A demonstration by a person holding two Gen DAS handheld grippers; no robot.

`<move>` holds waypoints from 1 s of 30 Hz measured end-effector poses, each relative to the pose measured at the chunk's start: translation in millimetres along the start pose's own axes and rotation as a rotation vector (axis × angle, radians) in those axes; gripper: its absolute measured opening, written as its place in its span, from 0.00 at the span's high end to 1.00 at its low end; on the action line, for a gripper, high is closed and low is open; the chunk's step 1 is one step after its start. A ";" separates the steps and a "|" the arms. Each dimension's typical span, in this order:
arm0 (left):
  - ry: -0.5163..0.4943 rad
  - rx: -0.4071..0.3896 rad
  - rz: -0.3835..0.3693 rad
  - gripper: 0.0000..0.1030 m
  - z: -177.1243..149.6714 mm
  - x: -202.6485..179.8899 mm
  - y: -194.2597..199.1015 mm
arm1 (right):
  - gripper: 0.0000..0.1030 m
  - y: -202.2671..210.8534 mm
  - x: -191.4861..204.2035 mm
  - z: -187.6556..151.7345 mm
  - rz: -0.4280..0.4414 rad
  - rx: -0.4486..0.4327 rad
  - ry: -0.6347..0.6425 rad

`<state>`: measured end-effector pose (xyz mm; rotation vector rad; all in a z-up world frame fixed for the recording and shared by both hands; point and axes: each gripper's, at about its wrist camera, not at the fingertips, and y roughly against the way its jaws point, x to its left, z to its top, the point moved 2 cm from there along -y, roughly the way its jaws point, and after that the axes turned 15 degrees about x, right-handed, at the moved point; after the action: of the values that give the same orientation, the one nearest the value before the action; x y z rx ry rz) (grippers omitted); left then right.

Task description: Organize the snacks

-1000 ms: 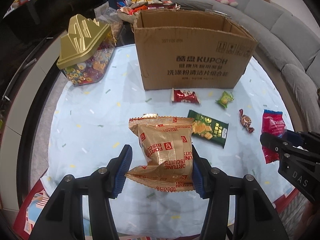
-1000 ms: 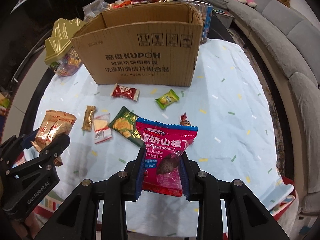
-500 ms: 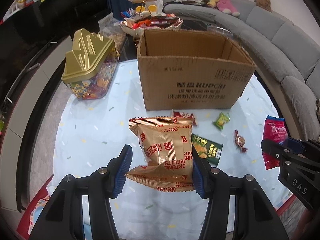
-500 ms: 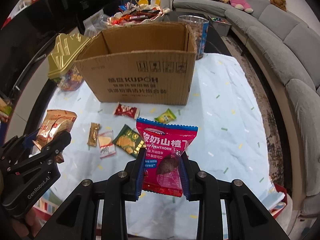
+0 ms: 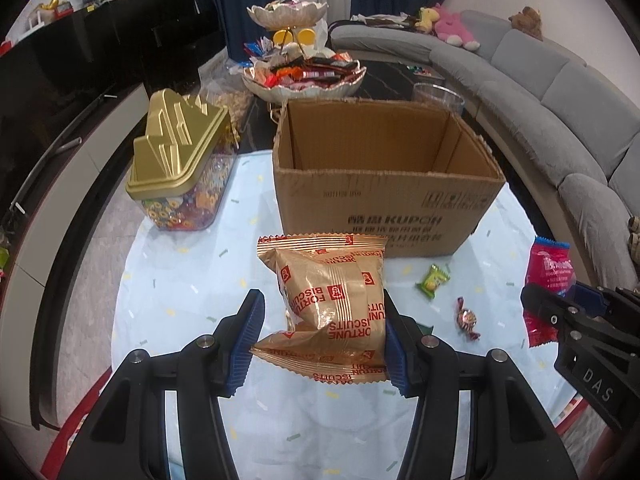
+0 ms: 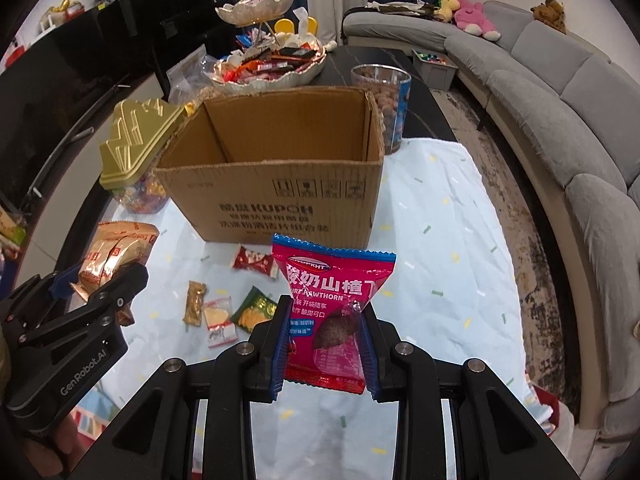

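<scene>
A living room: a round table under a pale blue speckled cloth [image 6: 440,240], with a grey curved sofa [image 6: 560,80] beyond it on the right.

Nearest, the left gripper [image 5: 320,340] is clamped on a gold biscuit pack [image 5: 332,300], held above the cloth. Beside it, the right gripper [image 6: 324,352] is closed on a pink hawthorn packet [image 6: 332,304], also clear of the table.

Loose snacks lie on the cloth below: a green cracker pack [image 6: 254,310], a white sachet [image 6: 219,320], a gold bar [image 6: 195,302], a red wrapper [image 6: 254,260], a small green candy [image 5: 432,280] and a twisted sweet [image 5: 466,318].

Past them stands an open cardboard box [image 6: 276,168], its inside bare as far as can be seen. At its left sits a clear jar with a gold lid [image 5: 180,148], full of coloured sweets. Behind the box are a tumbler of nuts [image 6: 384,96] and a tiered dish [image 5: 304,76] piled with wrapped sweets. Soft toys [image 5: 452,26] rest on the sofa.
</scene>
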<state>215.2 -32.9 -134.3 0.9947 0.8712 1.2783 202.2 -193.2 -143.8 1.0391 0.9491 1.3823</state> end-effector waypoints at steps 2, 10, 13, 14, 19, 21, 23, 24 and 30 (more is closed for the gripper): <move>0.003 -0.008 0.000 0.47 4.5 0.2 2.6 | 0.69 3.7 1.5 3.6 0.002 -0.009 0.003; 0.010 -0.035 -0.005 0.47 20.1 1.3 10.5 | 0.69 14.6 3.4 15.6 0.005 -0.039 0.008; 0.008 -0.044 -0.006 0.47 25.7 0.3 12.6 | 0.69 17.7 3.2 19.8 0.005 -0.050 0.007; 0.007 -0.046 -0.007 0.47 27.5 -0.3 13.3 | 0.69 18.6 2.7 21.2 0.004 -0.053 0.006; 0.005 -0.058 -0.009 0.47 35.9 -2.8 17.0 | 0.69 25.7 1.8 32.4 0.004 -0.075 0.004; 0.004 -0.066 -0.010 0.47 41.2 -3.5 19.1 | 0.69 28.4 1.9 36.5 0.003 -0.085 0.005; 0.003 -0.072 -0.012 0.47 45.6 -3.7 20.9 | 0.69 31.3 1.6 42.3 0.004 -0.095 0.005; 0.002 -0.075 -0.013 0.47 48.4 -4.1 21.9 | 0.69 32.2 2.1 44.5 0.004 -0.099 0.005; 0.000 -0.093 -0.015 0.47 63.9 -5.2 25.8 | 0.69 36.8 3.2 58.2 0.008 -0.117 0.006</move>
<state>265.3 -44.3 -88.1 0.9126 0.8108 1.2943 247.2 -193.5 -91.5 0.9518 0.8587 1.4315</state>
